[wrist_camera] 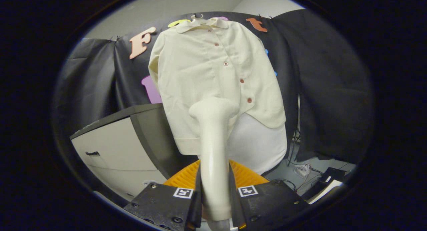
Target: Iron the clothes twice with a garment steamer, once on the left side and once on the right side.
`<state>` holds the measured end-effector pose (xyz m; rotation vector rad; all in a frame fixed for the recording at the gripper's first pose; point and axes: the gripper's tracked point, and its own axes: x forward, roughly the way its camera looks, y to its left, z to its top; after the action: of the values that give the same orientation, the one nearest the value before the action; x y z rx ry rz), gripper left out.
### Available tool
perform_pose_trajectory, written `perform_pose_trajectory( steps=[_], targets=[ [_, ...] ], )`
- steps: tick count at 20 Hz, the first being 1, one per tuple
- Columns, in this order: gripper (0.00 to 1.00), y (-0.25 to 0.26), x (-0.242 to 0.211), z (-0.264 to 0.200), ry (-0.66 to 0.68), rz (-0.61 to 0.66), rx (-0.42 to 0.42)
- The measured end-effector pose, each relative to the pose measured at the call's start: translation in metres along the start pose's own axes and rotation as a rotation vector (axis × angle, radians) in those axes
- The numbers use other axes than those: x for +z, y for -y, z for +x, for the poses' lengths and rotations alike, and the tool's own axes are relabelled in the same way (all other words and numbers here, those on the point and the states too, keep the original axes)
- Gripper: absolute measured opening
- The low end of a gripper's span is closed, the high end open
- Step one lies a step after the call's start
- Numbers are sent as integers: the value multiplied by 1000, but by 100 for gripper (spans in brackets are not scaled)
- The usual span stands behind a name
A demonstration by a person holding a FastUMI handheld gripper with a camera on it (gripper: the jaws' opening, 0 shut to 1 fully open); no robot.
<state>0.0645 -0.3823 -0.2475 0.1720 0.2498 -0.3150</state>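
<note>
Dim, soft overhead light; the cream shirt (pixel 213 77) is brightest and sharp. Fisheye bends the edges, which darken and blur.

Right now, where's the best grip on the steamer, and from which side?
On its long upright handle, as the fingers hold it now: one each side, low on the shaft. The steamer is slim and straight there; the flared head up by the shirt is too wide.
</note>
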Motion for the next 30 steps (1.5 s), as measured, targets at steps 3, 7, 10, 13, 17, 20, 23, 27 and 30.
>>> perform_pose_trajectory(
  steps=[3,7,10,13,17,20,23,27,30],
  targets=[
    [34,2,50,-8,65,-18,1],
    [34,19,116,-9,150,-43,-31],
    [34,30,161,2,192,-12,-57],
    [34,37,203,18,241,34,-71],
    [34,48,238,35,291,14,-116],
    [34,52,263,47,334,-22,-148],
    [34,61,286,62,370,-42,-184],
    [34,71,295,86,365,-34,-209],
    [34,75,304,94,375,4,-190]
  ],
)
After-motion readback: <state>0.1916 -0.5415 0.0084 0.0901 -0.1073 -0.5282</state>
